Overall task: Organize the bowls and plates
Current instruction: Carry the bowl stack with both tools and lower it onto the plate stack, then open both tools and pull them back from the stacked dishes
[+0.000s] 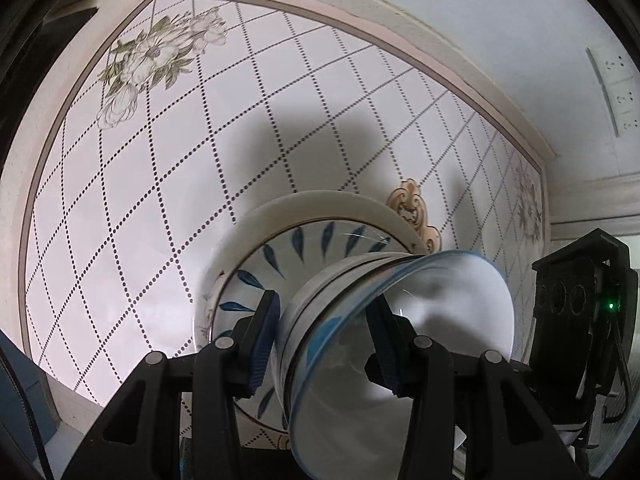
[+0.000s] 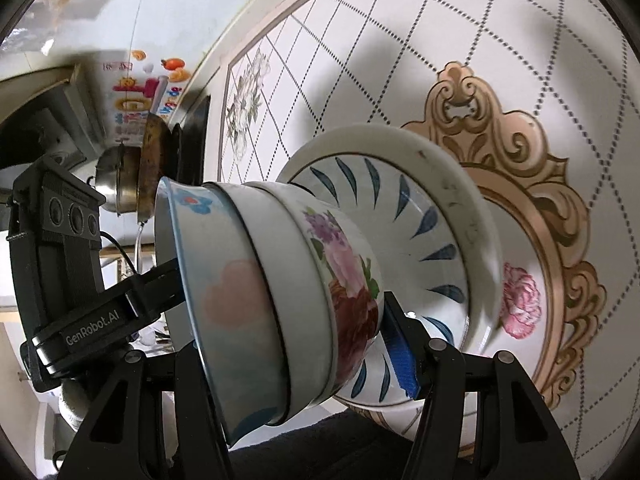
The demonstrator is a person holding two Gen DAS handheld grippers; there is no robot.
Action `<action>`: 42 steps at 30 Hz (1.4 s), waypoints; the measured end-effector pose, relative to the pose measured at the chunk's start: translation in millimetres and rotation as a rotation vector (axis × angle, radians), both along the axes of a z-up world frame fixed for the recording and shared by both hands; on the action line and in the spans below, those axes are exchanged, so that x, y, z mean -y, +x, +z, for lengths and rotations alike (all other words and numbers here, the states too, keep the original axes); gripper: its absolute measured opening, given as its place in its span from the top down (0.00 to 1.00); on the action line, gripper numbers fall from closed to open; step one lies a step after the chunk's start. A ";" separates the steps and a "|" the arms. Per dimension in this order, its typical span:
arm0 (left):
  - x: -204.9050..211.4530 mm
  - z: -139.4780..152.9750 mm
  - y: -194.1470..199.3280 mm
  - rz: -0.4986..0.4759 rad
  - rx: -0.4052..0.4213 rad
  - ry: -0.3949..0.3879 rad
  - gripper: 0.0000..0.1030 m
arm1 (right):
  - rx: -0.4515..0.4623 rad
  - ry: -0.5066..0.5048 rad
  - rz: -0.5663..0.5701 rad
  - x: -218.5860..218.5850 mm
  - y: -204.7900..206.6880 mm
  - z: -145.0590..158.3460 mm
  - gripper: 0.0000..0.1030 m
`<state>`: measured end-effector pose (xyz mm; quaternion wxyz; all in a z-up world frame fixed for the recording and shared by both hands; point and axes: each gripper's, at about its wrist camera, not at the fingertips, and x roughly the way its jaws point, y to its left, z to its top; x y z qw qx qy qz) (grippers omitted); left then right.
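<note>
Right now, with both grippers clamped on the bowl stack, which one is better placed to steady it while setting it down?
Probably right. The right gripper spans all the nested bowls, while the left gripper pinches only the top bowl's rim.

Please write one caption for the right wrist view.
Both grippers hold nested bowls stacked on plates above a patterned table.

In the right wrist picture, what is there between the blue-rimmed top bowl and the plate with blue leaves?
Two more nested bowls: a plain white bowl, then the flowered bowl, which sits on the blue-leaf plate. The blue-rimmed bowl tops them. The right wrist view shows this.
</note>
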<state>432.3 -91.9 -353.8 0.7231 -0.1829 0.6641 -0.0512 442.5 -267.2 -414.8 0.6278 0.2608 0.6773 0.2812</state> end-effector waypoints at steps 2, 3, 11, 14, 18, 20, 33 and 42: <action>-2.9 -4.2 0.7 0.005 -0.008 0.000 0.59 | -0.008 -0.008 0.003 -3.9 1.8 -3.9 0.40; -2.9 -5.5 1.2 0.004 -0.009 0.010 0.60 | -0.009 -0.013 0.004 -6.7 3.8 -5.2 0.40; -9.2 -11.8 7.3 0.009 -0.007 0.024 0.61 | 0.009 -0.036 0.002 -15.1 13.4 -5.7 0.40; -8.6 -10.9 8.3 0.008 -0.002 0.024 0.61 | 0.011 -0.043 0.000 -17.1 15.1 -6.6 0.40; -7.0 -8.1 7.3 -0.003 0.007 0.014 0.62 | -0.008 -0.042 -0.003 -14.7 13.3 -12.5 0.40; -4.4 -6.5 7.1 -0.013 0.014 0.016 0.61 | -0.017 -0.045 -0.005 -12.7 11.1 -15.9 0.40; 4.8 8.8 3.7 -0.059 0.059 0.077 0.61 | -0.006 -0.075 -0.039 2.3 0.4 -9.9 0.40; 3.6 66.2 -25.2 -0.109 0.221 0.230 0.57 | 0.220 -0.271 -0.056 16.3 -27.1 70.3 0.25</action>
